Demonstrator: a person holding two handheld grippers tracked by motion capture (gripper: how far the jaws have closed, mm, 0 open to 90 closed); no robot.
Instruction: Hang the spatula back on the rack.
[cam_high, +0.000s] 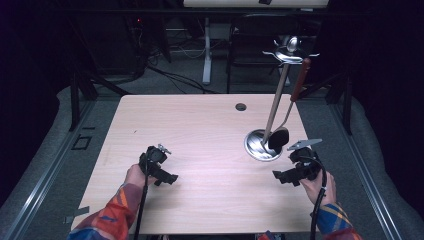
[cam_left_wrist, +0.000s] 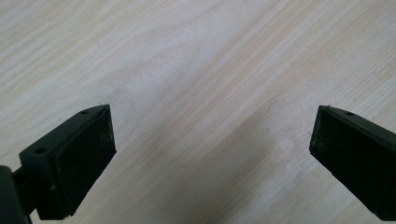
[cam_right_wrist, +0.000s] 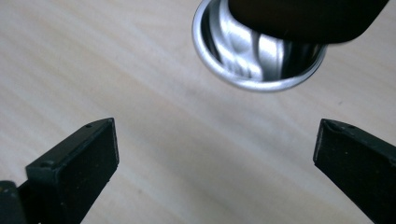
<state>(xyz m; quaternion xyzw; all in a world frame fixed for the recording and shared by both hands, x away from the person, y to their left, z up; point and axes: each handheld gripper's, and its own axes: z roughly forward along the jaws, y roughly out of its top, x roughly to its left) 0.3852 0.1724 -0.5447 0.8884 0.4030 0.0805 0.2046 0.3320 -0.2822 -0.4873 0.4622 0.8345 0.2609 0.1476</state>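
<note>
My right gripper (cam_high: 286, 174) hangs with jaws wide, empty; the spatula (cam_high: 279, 138) hangs on the stand (cam_high: 261, 145) just ahead, handle rising steeply; left gripper (cam_high: 167, 177), also agape, sits well apart.

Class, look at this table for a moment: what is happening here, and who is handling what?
A person at a wooden table holds a two-jaw gripper in each hand. The left gripper and the right gripper both stand open over bare wood, holding nothing. Beside the right one stands a metal utensil stand; a spoon with a dark head hangs from its top hooks. Neither gripper touches it.
</note>
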